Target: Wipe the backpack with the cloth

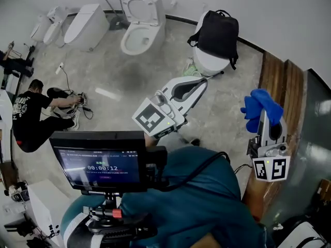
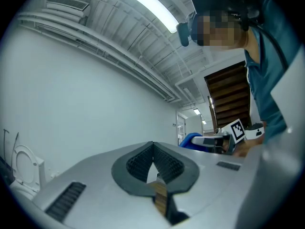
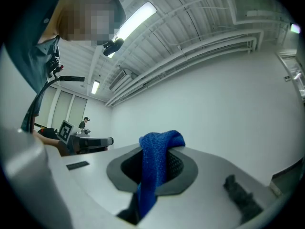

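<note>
A black backpack (image 1: 217, 35) sits upright on a white toilet (image 1: 207, 62) at the back of the floor. My left gripper (image 1: 200, 82) points toward it from below left, still short of it; its jaws are shut with nothing between them (image 2: 152, 146). My right gripper (image 1: 265, 113) is held up at the right, well apart from the backpack, shut on a blue cloth (image 1: 261, 107). In the right gripper view the cloth (image 3: 155, 166) hangs out over the jaws and down between them. Both gripper views look up at wall and ceiling, so the backpack is out of them.
Other white toilets (image 1: 142, 22) (image 1: 85, 25) stand at the back left. A person (image 1: 31, 115) crouches on the floor at left among cables. Wooden boards (image 1: 274, 81) run along the right. A monitor (image 1: 101, 161) is mounted in front of my chest.
</note>
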`<act>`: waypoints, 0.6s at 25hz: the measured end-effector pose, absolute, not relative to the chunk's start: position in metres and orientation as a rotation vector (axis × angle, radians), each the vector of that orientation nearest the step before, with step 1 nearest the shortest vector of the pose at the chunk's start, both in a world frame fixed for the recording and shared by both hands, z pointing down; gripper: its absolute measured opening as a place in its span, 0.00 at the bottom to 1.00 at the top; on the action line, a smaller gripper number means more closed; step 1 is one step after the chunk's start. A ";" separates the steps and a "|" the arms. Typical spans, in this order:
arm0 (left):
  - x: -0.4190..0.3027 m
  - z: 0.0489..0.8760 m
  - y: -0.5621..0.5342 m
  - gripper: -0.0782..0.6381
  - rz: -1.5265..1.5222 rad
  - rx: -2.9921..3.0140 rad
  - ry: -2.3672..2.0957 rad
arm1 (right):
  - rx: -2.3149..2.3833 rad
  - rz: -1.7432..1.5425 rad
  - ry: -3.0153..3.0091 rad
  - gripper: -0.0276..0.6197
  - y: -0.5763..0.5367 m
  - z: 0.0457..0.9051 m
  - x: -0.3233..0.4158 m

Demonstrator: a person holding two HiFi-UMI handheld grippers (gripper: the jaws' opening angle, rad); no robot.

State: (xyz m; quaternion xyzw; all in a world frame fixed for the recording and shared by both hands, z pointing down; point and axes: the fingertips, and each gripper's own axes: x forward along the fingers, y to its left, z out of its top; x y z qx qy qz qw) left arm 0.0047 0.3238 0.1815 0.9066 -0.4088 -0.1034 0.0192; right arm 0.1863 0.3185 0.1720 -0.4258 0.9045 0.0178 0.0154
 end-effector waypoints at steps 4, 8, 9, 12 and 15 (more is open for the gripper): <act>-0.011 0.197 0.345 0.11 -0.330 2.800 -1.270 | -1.324 0.034 2.809 0.09 0.338 0.188 0.170; -0.015 0.219 0.365 0.11 -0.317 2.807 -1.235 | -1.352 0.003 2.761 0.09 0.358 0.204 0.170; -0.017 0.222 0.370 0.11 -0.316 2.812 -1.222 | -1.366 -0.002 2.745 0.09 0.362 0.207 0.171; -0.037 0.227 0.396 0.11 -0.325 2.814 -1.188 | -1.412 -0.024 2.717 0.09 0.390 0.212 0.154; -0.063 0.220 0.430 0.11 -0.347 2.803 -1.159 | -1.420 -0.027 2.722 0.09 0.428 0.202 0.125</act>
